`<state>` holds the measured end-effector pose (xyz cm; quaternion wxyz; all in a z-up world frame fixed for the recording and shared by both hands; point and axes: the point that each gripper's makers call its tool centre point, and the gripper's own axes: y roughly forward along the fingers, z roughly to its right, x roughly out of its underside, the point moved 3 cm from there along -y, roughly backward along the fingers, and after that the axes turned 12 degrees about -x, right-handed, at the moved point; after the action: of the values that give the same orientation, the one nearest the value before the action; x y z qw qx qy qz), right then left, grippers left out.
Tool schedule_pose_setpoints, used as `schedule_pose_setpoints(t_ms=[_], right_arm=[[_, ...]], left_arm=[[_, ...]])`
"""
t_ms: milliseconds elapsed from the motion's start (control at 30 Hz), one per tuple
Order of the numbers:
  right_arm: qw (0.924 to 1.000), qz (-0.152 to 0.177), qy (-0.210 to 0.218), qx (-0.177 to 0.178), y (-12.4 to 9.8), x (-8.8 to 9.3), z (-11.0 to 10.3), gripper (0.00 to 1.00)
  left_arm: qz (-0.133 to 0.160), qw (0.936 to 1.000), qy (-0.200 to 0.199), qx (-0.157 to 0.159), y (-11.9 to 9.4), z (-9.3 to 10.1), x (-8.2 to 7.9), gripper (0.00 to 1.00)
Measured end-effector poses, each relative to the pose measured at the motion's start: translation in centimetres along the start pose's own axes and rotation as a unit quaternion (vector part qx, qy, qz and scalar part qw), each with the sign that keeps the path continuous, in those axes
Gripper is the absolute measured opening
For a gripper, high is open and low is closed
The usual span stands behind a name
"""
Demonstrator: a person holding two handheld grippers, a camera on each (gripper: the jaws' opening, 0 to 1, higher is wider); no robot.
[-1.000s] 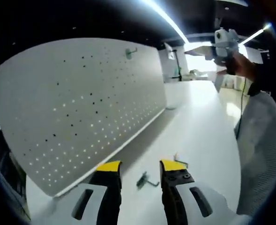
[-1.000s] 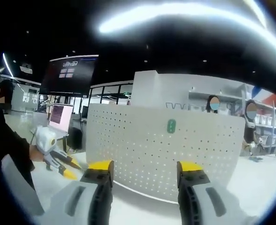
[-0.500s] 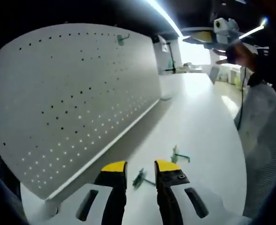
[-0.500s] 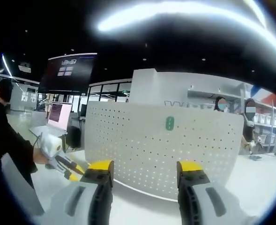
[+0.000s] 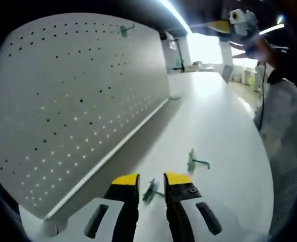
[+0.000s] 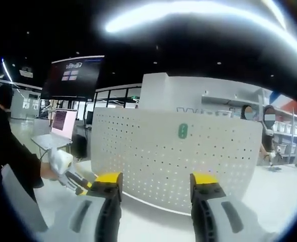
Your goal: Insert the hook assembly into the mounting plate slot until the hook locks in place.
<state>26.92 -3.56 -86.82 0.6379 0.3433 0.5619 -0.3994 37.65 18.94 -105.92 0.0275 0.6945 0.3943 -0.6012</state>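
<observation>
- We count two loose hooks on the white table (image 5: 224,131) in the left gripper view: one hook assembly (image 5: 150,191) lying flat right between our left jaws, and a second green hook (image 5: 194,162) just beyond and to the right of it.
- A third green hook (image 5: 123,30) is already hanging high on the pegboard (image 5: 77,101); from the right gripper view we see it face-on as a green plate (image 6: 182,131) near the top middle of the board (image 6: 214,166).
- One pegboard then, standing upright on the table, its rows of holes running the full width.
- Left gripper (image 5: 151,179): yellow tips drawn in to a narrow gap, the near hook sitting in that gap at tip level. We cannot tell whether the pads touch it yet.
- Right gripper (image 6: 156,177): jaws spread wide, nothing between them, held up facing the pegboard from well back.
- In the left gripper view the right gripper (image 5: 236,25) shows at top right, high above the table, in the person's hand (image 5: 261,48).
- In the right gripper view the left gripper (image 6: 70,176) shows low at the left, tips angled down at the tabletop.
- Around us: a laptop (image 6: 57,128) on a desk at the left, a dark screen (image 6: 75,78) above it, and two people (image 6: 266,136) standing far right behind the board.
- Nothing lies between the loose hooks and the board.
</observation>
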Motion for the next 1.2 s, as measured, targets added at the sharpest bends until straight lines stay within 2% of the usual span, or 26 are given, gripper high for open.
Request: schedule_pose_setpoints(t_ms=[533,1200], right_arm=[[1.0000,-0.002,0.006,0.000,0.1,0.1,-0.4,0.52],[0.9999,-0.002,0.014,0.002,-0.1,0.3,-0.1,0.52]], left_arm=[[-0.036,0.9982,0.045,0.018,1.8,0.2,1.4,0.15],[-0.056,0.9959,0.066,0.025,2.9,0.6,2.3,0.12]])
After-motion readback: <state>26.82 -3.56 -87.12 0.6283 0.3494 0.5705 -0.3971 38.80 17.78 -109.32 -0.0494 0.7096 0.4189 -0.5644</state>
